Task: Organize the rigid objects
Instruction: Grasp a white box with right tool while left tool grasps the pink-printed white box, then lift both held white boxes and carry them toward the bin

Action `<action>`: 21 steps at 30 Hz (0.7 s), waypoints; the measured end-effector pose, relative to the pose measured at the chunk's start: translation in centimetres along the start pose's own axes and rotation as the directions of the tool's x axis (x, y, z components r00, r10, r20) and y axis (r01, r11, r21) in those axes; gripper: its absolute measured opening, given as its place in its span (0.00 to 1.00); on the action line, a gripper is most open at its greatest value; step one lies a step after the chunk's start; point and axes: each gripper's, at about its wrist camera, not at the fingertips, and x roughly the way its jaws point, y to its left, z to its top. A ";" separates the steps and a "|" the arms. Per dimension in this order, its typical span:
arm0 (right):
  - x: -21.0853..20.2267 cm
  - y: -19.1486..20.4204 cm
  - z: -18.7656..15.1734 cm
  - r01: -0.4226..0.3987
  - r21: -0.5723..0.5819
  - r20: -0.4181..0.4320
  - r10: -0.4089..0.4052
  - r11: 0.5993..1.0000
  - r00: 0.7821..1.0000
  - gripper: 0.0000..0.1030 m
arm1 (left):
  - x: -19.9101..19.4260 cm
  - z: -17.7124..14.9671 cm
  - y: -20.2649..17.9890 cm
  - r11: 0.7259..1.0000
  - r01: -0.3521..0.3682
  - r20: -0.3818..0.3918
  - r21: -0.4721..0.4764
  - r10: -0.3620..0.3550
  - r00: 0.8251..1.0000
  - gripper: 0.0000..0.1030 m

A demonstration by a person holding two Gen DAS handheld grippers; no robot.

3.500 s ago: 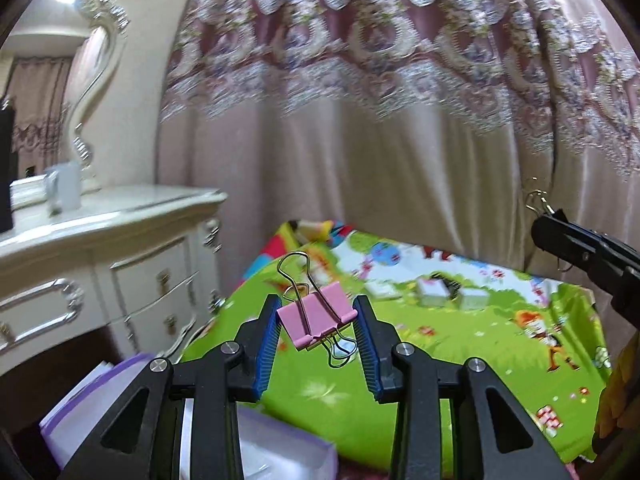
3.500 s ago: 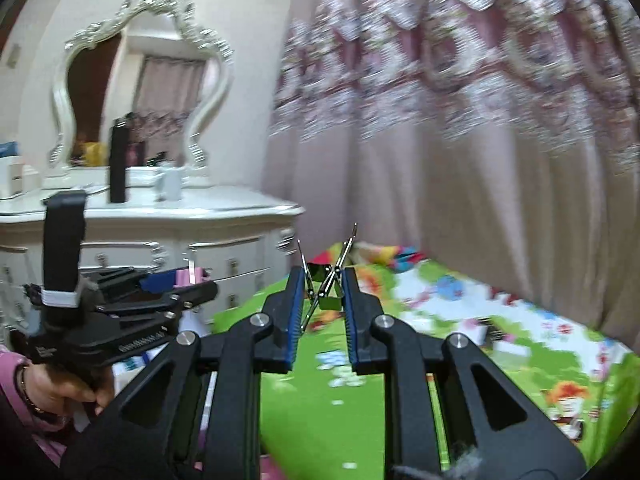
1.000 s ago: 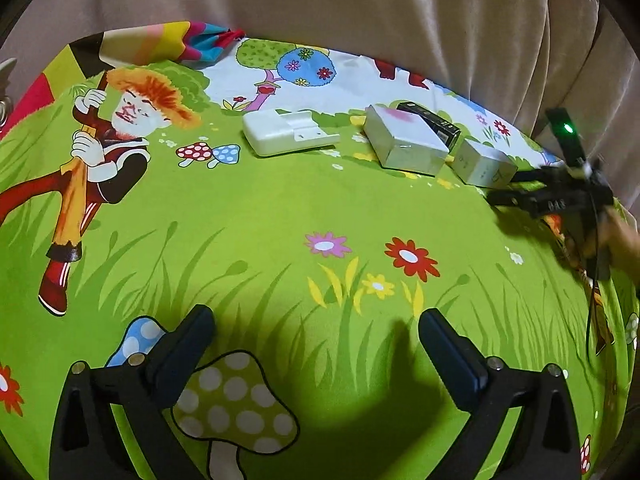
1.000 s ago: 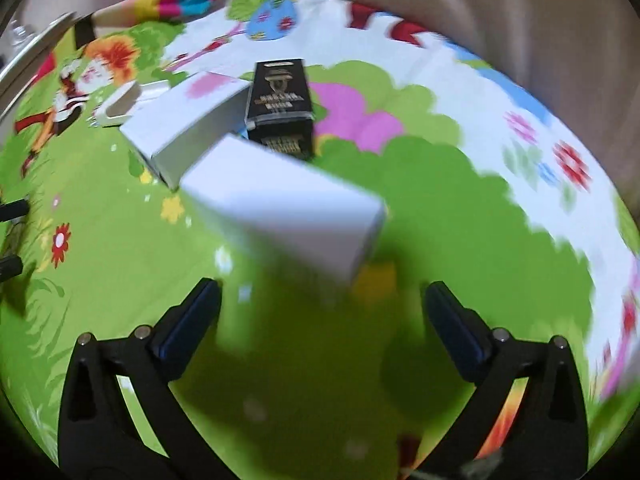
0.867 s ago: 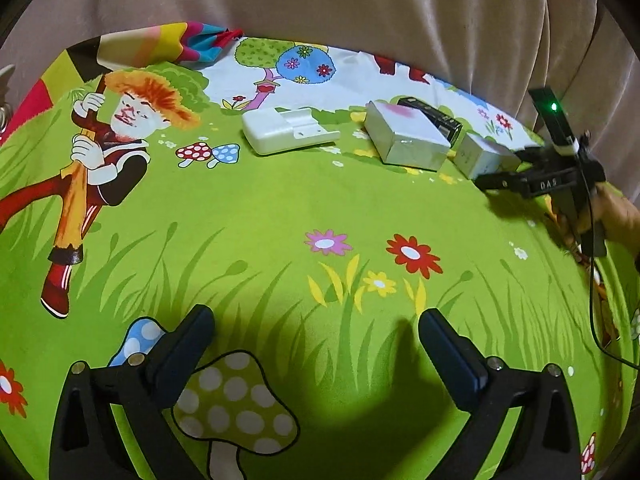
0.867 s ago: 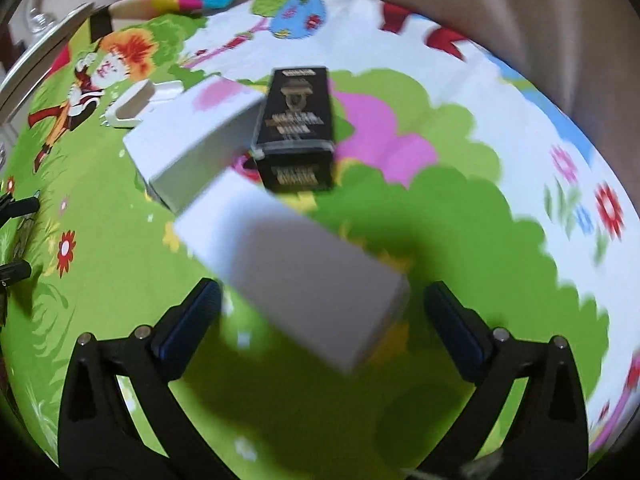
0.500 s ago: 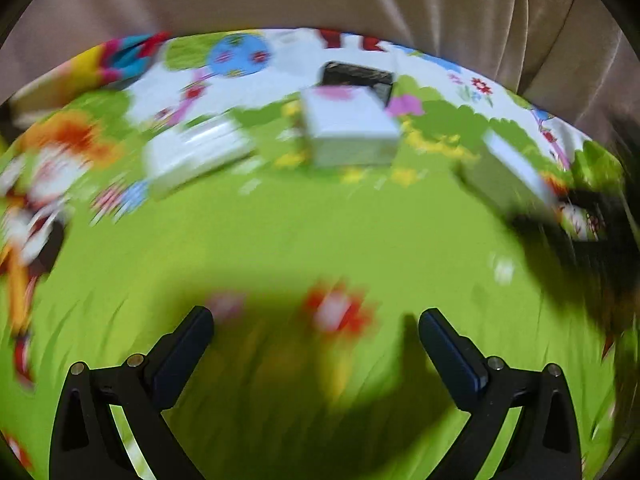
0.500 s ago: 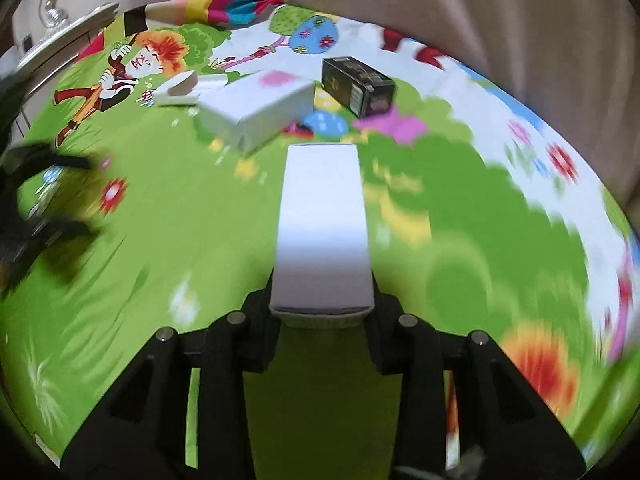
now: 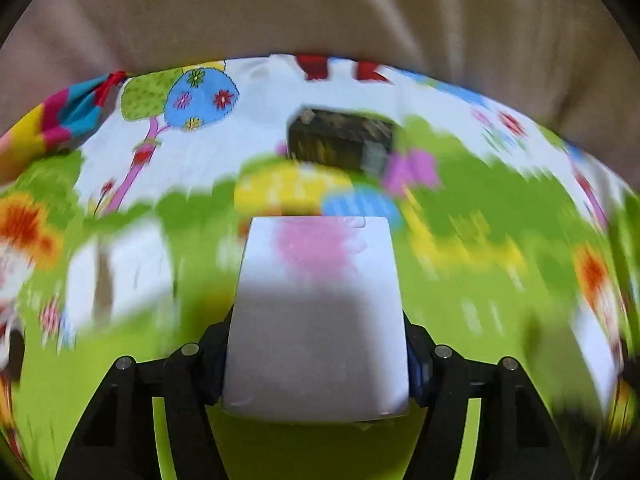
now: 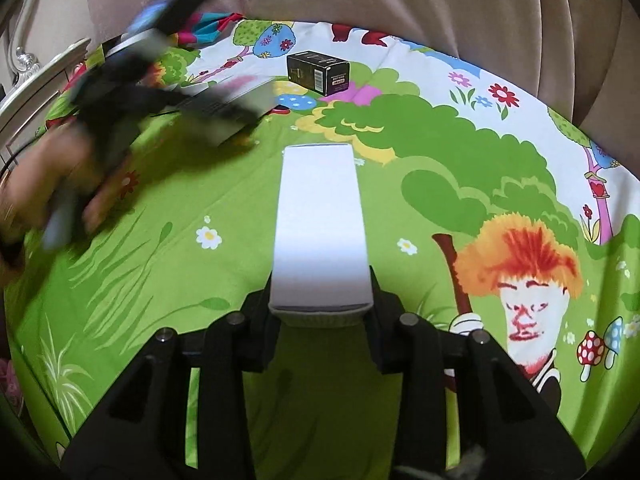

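Claw on my left is closing on the pink-marked box, its pads already against both sides. My right claw clamps the slim white box, lifted in front of the black box on the mat. I judge this the pick-up step; next, both boxes need carrying and lining up beside the black one.
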 end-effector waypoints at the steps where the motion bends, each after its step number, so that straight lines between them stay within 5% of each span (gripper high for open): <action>1: 0.0 0.0 0.0 -0.001 0.001 0.000 0.001 1.000 1.000 0.39 | -1.3 -1.8 0.0 1.000 -0.001 0.008 0.009 0.000 1.000 0.64; 7: 0.1 -0.1 0.0 -0.003 0.006 -0.001 0.003 1.000 1.000 0.39 | -10.2 -12.4 3.3 0.997 0.001 0.040 -0.073 0.002 0.999 0.64; 11: 0.1 -0.1 0.0 -0.004 0.010 -0.002 0.004 1.000 1.000 0.39 | -10.7 -12.7 4.6 0.993 0.038 0.049 -0.114 -0.032 0.998 0.65; 15: 0.0 0.1 -0.1 0.011 0.019 -0.004 -0.011 1.000 1.000 0.39 | -10.0 -12.3 3.3 0.997 -0.045 0.028 -0.056 0.047 0.999 0.65; 21: -2.9 3.0 -2.9 0.039 0.153 -0.017 -0.037 0.987 0.999 0.39 | -10.2 -12.6 3.3 0.999 -0.034 0.032 -0.042 0.035 0.999 0.65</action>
